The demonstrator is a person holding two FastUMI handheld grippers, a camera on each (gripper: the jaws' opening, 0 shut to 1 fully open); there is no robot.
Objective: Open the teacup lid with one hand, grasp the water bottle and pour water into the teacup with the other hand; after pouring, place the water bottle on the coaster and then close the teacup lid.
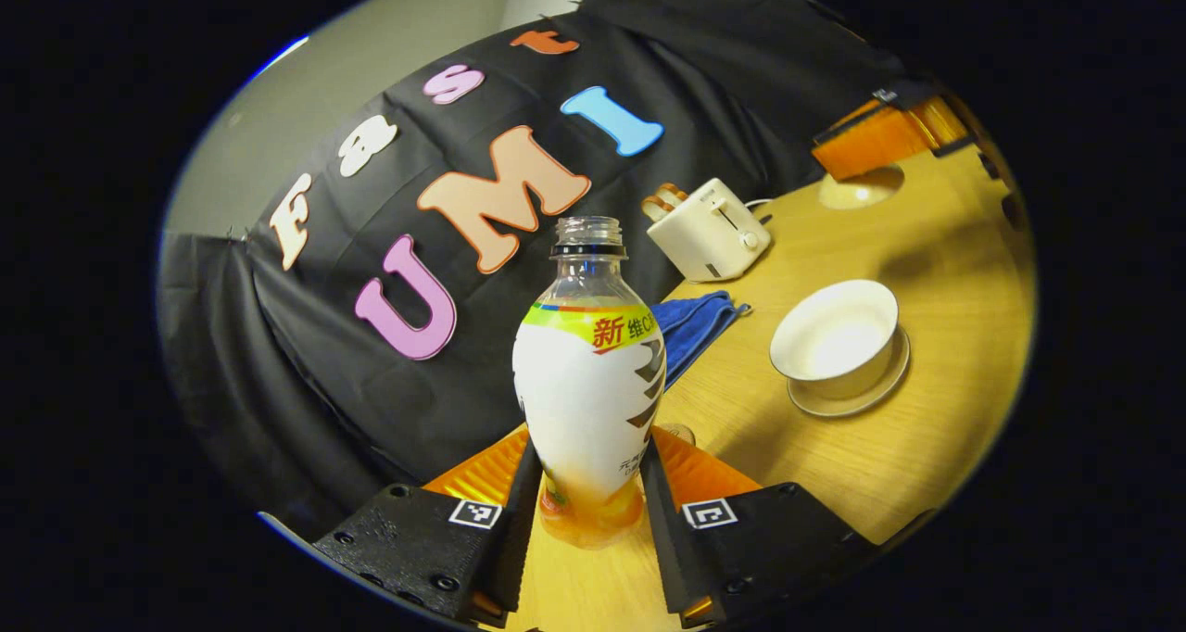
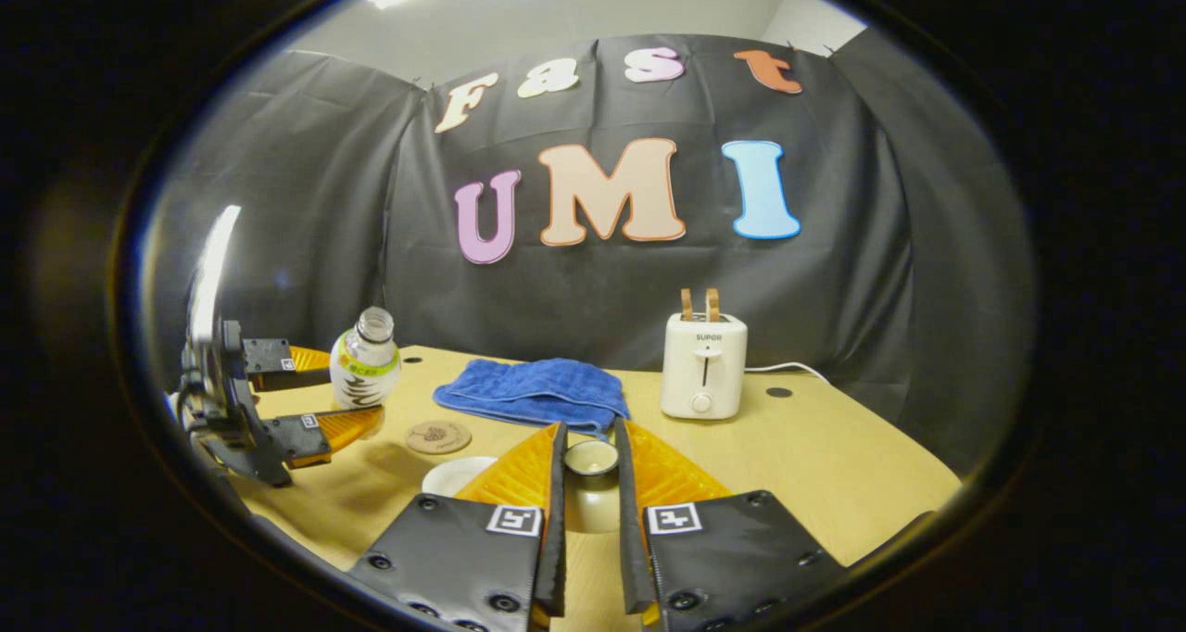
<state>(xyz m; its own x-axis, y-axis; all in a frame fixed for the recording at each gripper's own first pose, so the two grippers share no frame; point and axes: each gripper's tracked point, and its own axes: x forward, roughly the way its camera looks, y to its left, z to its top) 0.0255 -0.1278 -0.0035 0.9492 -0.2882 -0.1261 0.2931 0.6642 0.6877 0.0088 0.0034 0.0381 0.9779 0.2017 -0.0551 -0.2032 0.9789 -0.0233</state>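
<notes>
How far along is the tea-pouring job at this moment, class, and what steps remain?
Done: the lid is off the teacup and held between the right gripper fingers. In hand: the left gripper clamps the uncapped water bottle, upright beside the teacup, not tilted. Whether pouring has happened is unclear. Left: possibly pour, set the bottle on the coaster, then replace the lid.

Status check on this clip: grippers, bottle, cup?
Left gripper shut on uncapped water bottle, held upright. Right gripper shut on teacup lid. Teacup open on its saucer, coaster bare. Nothing in the way.
</notes>
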